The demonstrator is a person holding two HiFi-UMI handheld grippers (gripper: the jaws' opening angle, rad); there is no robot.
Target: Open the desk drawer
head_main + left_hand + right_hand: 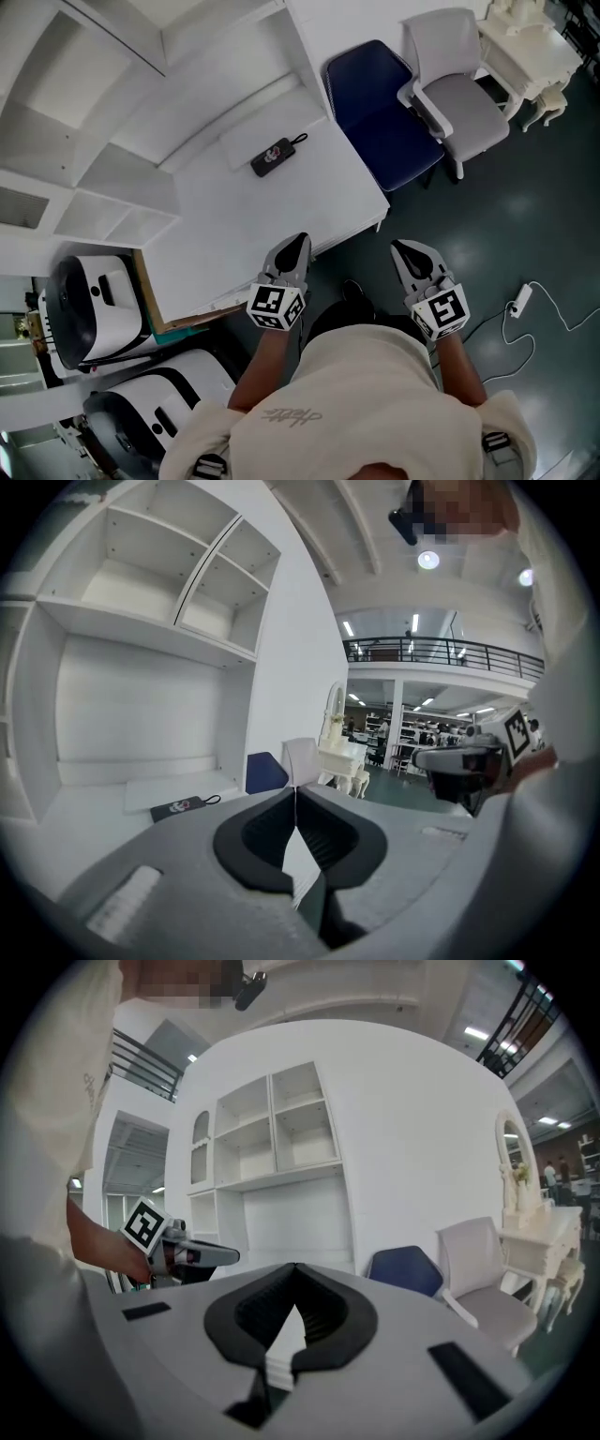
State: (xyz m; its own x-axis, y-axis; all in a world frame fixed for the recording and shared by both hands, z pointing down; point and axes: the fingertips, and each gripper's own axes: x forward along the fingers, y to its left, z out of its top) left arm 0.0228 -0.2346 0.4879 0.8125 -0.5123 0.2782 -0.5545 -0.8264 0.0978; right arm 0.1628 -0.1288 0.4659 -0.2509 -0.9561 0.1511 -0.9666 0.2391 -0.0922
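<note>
The white desk (272, 211) with shelves along its back stands in front of me, and its front edge runs past both grippers. No drawer front shows in any view. My left gripper (297, 241) hovers at the desk's front edge, jaws shut and empty (295, 789). My right gripper (404, 247) hangs over the dark floor just right of the desk corner, also shut on nothing (295, 1267). Each gripper view shows the other gripper: the right gripper (459, 761) and the left gripper (192, 1255).
A black device with a strap (277, 157) lies on the desk top. A blue chair (384, 112) and a grey-white chair (459, 94) stand right of the desk, with a white dresser (530, 47) beyond. A power strip (518, 300) lies on the floor. White machines (89, 305) sit at left.
</note>
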